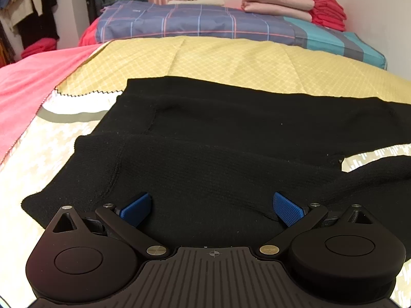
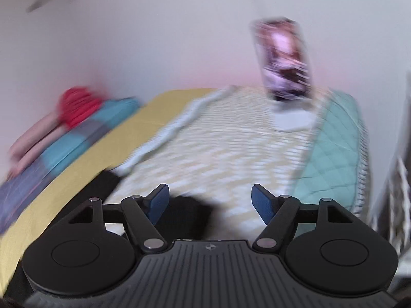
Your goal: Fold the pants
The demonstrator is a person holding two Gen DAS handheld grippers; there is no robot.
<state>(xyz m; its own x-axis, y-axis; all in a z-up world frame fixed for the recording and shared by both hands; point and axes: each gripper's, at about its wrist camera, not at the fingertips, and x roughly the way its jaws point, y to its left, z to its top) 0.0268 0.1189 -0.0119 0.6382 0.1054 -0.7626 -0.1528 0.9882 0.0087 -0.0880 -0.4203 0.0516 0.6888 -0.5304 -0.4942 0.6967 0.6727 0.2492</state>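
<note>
Black knit pants [image 1: 205,141] lie spread on the bed, waistband to the left and legs running off to the right. My left gripper [image 1: 212,209] is open, its blue pads wide apart just above the pants' near part, holding nothing. The right wrist view is blurred by motion. My right gripper [image 2: 210,201] is open and empty above the patterned bedspread [image 2: 218,148]. A dark piece of the pants [image 2: 190,213] shows just below and between its fingers, with more black cloth at the lower left.
A yellow quilt [image 1: 231,59] lies behind the pants. A plaid pillow [image 1: 192,20] and folded pink and red blankets [image 1: 295,7] sit at the back by the wall. A pink sheet [image 1: 33,82] lies left. A teal quilt [image 2: 334,148] lies right.
</note>
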